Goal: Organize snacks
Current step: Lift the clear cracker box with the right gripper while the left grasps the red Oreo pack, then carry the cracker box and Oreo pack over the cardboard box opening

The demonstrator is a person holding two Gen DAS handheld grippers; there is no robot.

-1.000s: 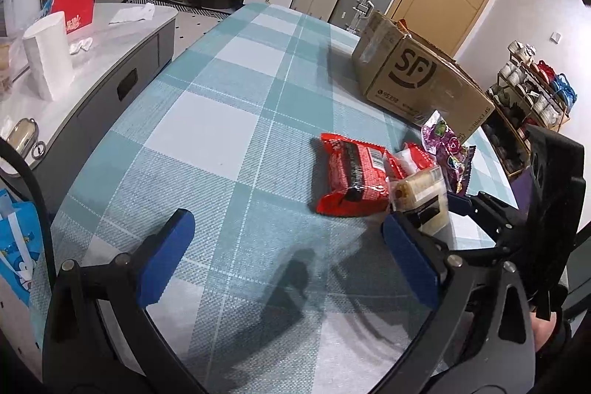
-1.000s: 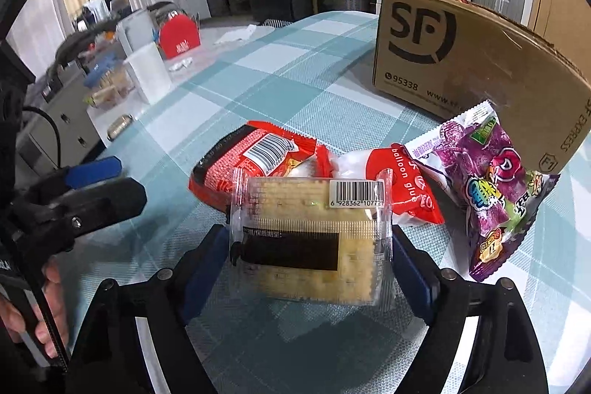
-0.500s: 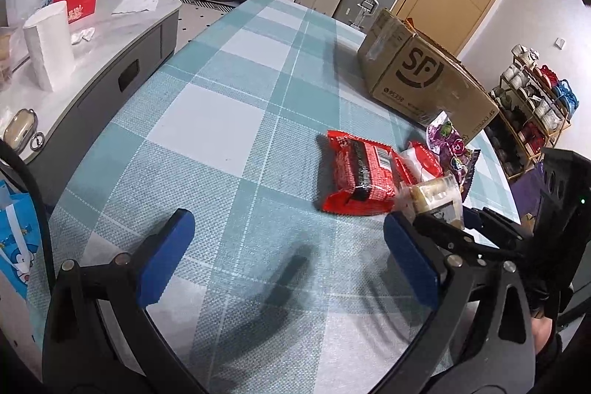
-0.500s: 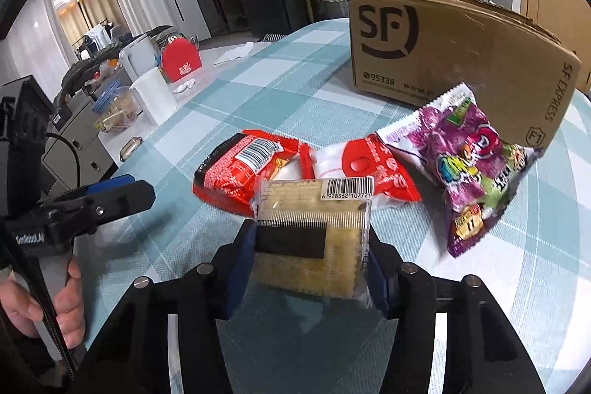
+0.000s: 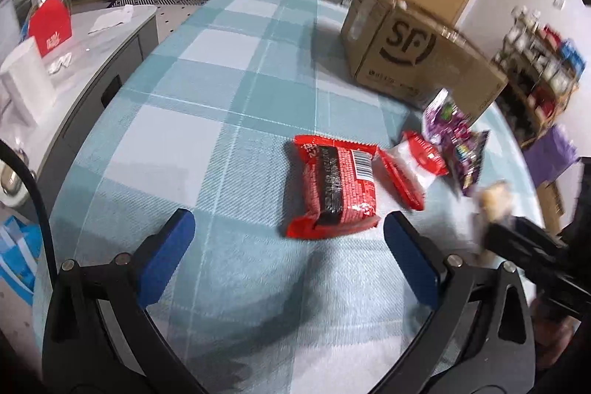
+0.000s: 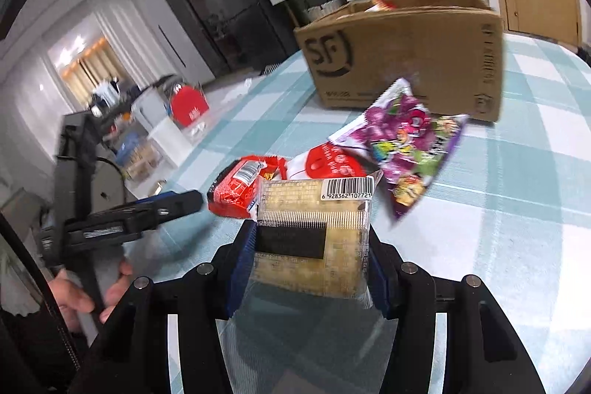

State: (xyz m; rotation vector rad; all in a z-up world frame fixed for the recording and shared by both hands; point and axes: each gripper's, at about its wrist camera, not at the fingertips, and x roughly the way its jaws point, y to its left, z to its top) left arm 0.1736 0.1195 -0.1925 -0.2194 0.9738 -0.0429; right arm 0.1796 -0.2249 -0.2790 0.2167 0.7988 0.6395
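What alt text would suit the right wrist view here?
The right gripper grips a clear cracker pack between its fingers, above a teal checked tablecloth. Beyond it lie a red pack, a red-and-white pack and a purple bag before an open SF box; the left gripper is at the left.

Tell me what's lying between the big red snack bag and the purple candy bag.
A small red-and-white packet lies between the red snack bag and the purple candy bag, clearest in the left wrist view.

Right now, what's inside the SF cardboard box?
The cardboard box stands open-topped on the table. Only the tip of one red and yellow wrapper shows above its rim. The walls cover the rest, so what else is inside cannot be told.
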